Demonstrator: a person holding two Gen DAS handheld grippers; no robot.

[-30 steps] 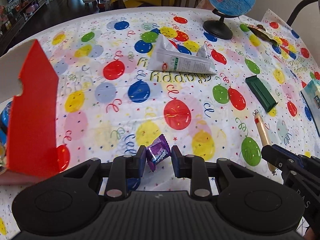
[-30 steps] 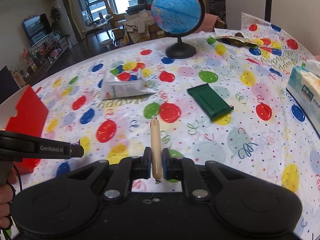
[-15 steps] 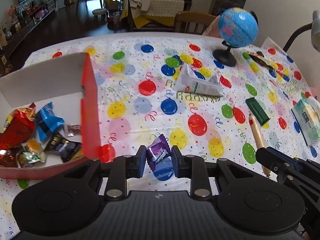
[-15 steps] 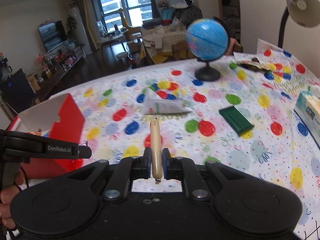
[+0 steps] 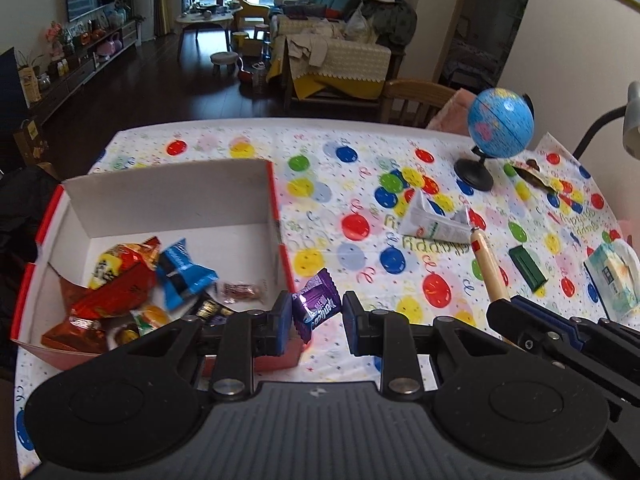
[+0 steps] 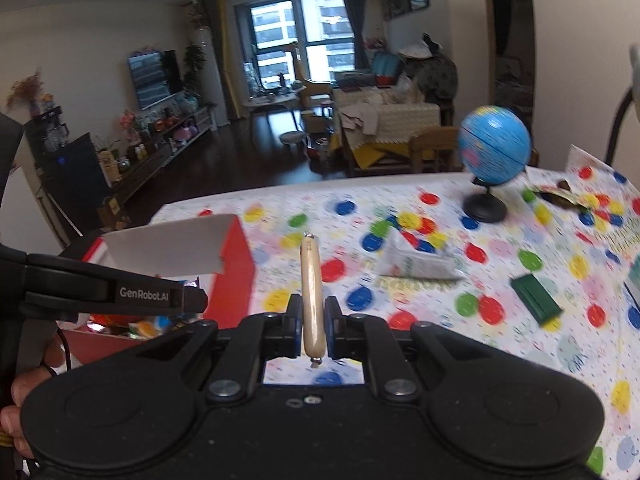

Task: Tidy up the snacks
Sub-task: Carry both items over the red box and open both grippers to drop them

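Left gripper [image 5: 316, 312] is tilted steeply down, jaws nearly closed and clamped on a purple candy [image 5: 315, 307]. Right gripper [image 6: 313, 322] is tilted down less steeply, jaws fully closed on a sausage stick [image 6: 311, 292] held along the fingers. Both are carried side by side, close together. A hand [image 6: 22, 396] is seen gripping the left gripper's handle.

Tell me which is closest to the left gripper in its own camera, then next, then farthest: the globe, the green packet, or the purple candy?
1. Purple candy, held between the left gripper fingers.
2. Green packet, mid-table on the right.
3. Globe, far right corner.
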